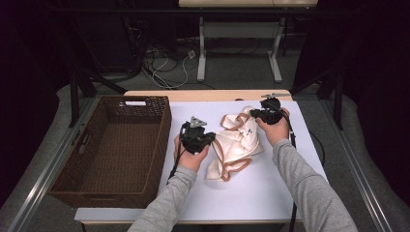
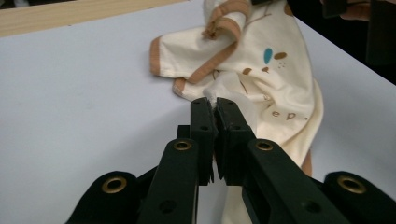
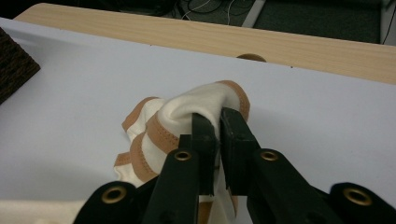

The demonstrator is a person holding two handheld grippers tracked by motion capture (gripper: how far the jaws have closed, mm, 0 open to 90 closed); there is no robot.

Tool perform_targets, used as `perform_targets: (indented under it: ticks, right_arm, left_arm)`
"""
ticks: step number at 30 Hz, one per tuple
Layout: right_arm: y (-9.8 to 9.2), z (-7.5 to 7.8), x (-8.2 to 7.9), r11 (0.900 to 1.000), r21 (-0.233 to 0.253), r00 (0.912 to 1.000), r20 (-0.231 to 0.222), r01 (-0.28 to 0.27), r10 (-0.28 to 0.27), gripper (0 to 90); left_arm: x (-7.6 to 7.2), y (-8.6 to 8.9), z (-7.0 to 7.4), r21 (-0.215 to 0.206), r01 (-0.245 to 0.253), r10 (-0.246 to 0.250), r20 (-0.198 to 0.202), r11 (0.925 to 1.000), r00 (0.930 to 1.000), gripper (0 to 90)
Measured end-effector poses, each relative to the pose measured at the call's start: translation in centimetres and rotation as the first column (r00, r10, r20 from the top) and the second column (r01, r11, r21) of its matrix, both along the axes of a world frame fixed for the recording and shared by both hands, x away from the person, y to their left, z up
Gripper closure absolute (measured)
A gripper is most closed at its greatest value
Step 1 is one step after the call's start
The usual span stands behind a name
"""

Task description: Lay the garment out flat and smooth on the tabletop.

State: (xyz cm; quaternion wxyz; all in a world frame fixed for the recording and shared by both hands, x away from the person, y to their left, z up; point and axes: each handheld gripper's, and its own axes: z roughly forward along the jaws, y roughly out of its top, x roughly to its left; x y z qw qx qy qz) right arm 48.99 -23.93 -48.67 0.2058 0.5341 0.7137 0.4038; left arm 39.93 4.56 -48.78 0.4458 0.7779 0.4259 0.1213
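High view: wicker basket (image 1: pixel 111 150) left of garment (image 1: pixel 237 142).

Left of the left tool (image 1: pixel 211 137) the tall wicker basket (image 1: pixel 110 147) walls off the worktop (image 1: pixel 261 188) edge, the crumpled garment (image 1: pixel 237 140) fills the gap toward the right tool (image 1: pixel 253 114), and bare worktop lies open nearer the person.

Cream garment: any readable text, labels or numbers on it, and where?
"e p ." in small brown letters on the cream garment, low on its front in the left gripper view; these look like the end of a longer word hidden in a fold.
The teal and brown print above it is a picture, not text.
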Motion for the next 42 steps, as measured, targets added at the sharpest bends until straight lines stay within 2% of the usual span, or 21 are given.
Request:
perform_targets:
  ticks: [2, 10, 15, 17, 18, 21, 26, 28, 31, 37, 42]
  right_arm:
    - [-0.1, 0.0, 0.0, 1.0, 0.001, 1.0, 0.001, -0.003, 0.003, 81.1]
    - [-0.7, 0.9, -0.7, 0.999, 0.038, 0.9996, 0.027, -0.007, 0.006, 64.4]
    - [-0.9, 1.6, -2.5, 0.996, 0.078, 0.9986, 0.039, -0.037, 0.034, 61.1]
    - [-0.9, 1.6, -3.5, 0.995, 0.076, 0.9975, 0.039, -0.061, 0.059, 60.8]
    - [-0.9, 1.4, -3.9, 0.996, 0.066, 0.9968, 0.046, -0.068, 0.065, 60.6]
    - [-0.8, 1.0, -5.3, 0.993, 0.067, 0.9955, 0.028, -0.092, 0.09, 59.2]
    - [-0.6, 0.2, -7.4, 0.989, 0.075, 0.9921, 0.024, -0.124, 0.123, 57.5]
    - [-0.5, -0.1, -8.1, 0.99, 0.047, 0.9905, 0.032, -0.135, 0.133, 57.3]
    - [-0.3, -0.8, -9.4, 0.988, 0.038, 0.9887, 0.036, -0.147, 0.146, 57.2]
    - [0.2, -2.3, -11.5, 0.985, 0.057, 0.9863, 0.021, -0.164, 0.164, 57.2]
    - [0.2, -3.1, -12.8, 0.984, 0.064, 0.9859, 0.032, -0.166, 0.164, 56.1]
  left_arm:
    - [0.2, 0.6, 0.1, 0.007, -0.025, 0.025, 0.007, 0.9997, 0.9997, 86.5]
    - [0.9, 2.5, 0.3, 0.001, -0.093, 0.093, -0.015, 0.9956, 0.9955, 86.6]
    - [1.1, 3.1, 0.3, -0.015, -0.124, 0.124, -0.023, 0.9921, 0.992, 86.6]
    - [1.0, 3.1, 0.3, -0.009, -0.121, 0.121, -0.023, 0.9926, 0.9924, 86.6]
    - [1.0, 3.2, 0.3, -0.006, -0.118, 0.118, -0.021, 0.9929, 0.9928, 86.6]
    - [0.9, 3.2, 0.2, -0.003, -0.115, 0.115, -0.027, 0.9934, 0.993, 86.5]
    - [0.8, 3.1, 0.1, 0.002, -0.109, 0.109, -0.03, 0.9941, 0.9936, 86.5]
    - [0.8, 3.2, 0.1, -0.006, -0.109, 0.109, -0.029, 0.994, 0.9936, 86.6]
    - [0.8, 3.2, 0.1, -0.006, -0.111, 0.111, -0.033, 0.9938, 0.9933, 86.5]
    - [0.7, 3.3, 0.0, 0.001, -0.116, 0.116, -0.036, 0.9932, 0.9926, 86.5]
    - [0.7, 3.3, 0.0, -0.005, -0.123, 0.123, -0.043, 0.9924, 0.9915, 86.5]
